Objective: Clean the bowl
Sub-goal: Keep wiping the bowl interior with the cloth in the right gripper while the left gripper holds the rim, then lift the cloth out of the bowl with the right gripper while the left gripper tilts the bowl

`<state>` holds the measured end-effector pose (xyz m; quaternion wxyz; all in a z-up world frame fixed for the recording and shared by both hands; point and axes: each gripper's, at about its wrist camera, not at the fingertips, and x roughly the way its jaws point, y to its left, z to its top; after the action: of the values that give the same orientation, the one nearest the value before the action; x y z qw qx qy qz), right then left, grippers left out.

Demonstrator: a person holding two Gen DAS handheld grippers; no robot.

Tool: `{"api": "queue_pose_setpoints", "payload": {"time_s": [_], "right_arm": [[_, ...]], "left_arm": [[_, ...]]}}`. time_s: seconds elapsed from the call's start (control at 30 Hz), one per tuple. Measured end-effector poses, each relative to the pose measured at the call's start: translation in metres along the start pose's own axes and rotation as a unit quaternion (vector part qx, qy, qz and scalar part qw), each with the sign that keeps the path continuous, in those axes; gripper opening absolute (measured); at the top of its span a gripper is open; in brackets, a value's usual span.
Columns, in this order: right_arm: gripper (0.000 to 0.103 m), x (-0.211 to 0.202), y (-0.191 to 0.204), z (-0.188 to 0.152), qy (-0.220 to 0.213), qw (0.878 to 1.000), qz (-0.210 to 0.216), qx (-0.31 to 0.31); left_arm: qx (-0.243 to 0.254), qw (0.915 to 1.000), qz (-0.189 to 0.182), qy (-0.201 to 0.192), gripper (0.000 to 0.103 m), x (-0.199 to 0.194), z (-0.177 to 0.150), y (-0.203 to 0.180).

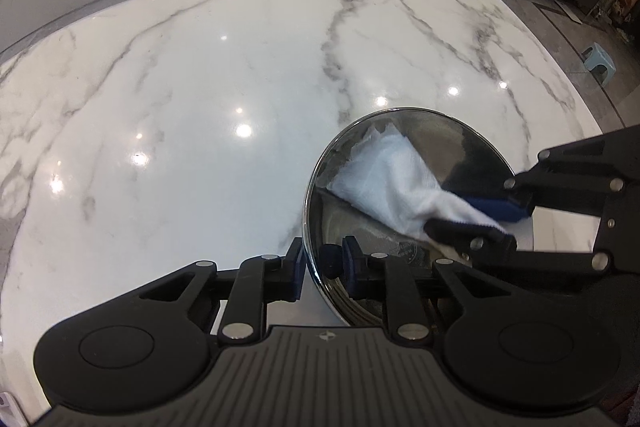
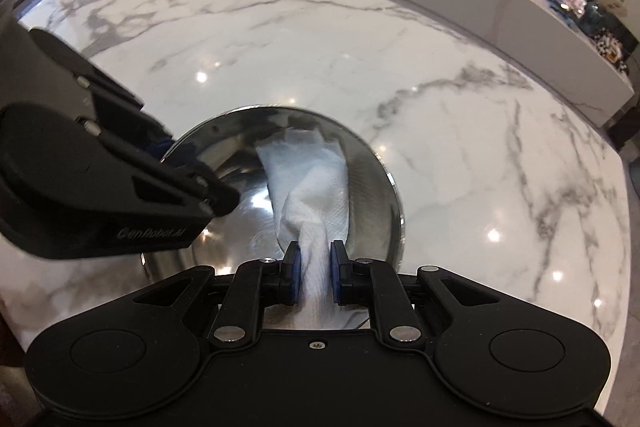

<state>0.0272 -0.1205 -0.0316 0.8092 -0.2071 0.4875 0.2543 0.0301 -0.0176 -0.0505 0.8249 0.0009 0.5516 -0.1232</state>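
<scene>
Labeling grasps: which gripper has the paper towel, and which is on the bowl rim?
The right gripper has the white paper towel pinched between its jaws, trailing into the steel bowl. The left gripper straddles the bowl's rim, holding no towel.

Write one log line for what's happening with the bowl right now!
left gripper: gripping steel bowl rim | right gripper: shut on white paper towel | towel: inside bowl | table: marble

"GenRobot.AI" in pale lettering on the left tongs' [image 2: 182,163] black body.
</scene>
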Motion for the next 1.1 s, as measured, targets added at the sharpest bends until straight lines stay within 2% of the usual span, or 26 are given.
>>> {"api": "queue_pose_setpoints", "payload": {"time_s": [0.3,0.47,0.6,0.77,0.97,1.03,1.1], "right_arm": [[0.012,0.005,0.004,0.001,-0.016,1.0,-0.017,-0.02],[0.012,-0.008,0.005,0.001,-0.04,0.997,-0.063,-0.033],[0.012,-0.018,0.003,-0.001,-0.054,0.996,-0.068,-0.035],[0.012,-0.034,-0.007,-0.003,-0.08,0.995,-0.059,-0.007],[0.012,-0.041,-0.019,-0.006,-0.1,0.992,-0.073,0.024],[0.012,-0.042,-0.025,-0.009,-0.102,0.992,-0.066,0.04],[0.012,-0.044,-0.03,-0.012,-0.104,0.991,-0.057,0.058]], "left_arm": [[0.012,0.9999,0.0,-0.005,0.018,0.0,-0.001,-0.001],[0.009,1.0,0.0,-0.004,0.018,-0.001,-0.001,-0.002],[0.009,0.9999,0.002,-0.007,0.018,-0.001,-0.002,-0.003],[0.002,0.9999,0.002,-0.012,0.021,0.0,-0.003,-0.002],[-0.012,0.9997,0.003,-0.02,0.021,0.001,-0.005,-0.002],[-0.025,0.9995,0.003,-0.02,0.025,0.001,-0.007,0.0],[-0.037,0.9991,0.001,-0.018,0.033,0.002,-0.008,0.002]]}}
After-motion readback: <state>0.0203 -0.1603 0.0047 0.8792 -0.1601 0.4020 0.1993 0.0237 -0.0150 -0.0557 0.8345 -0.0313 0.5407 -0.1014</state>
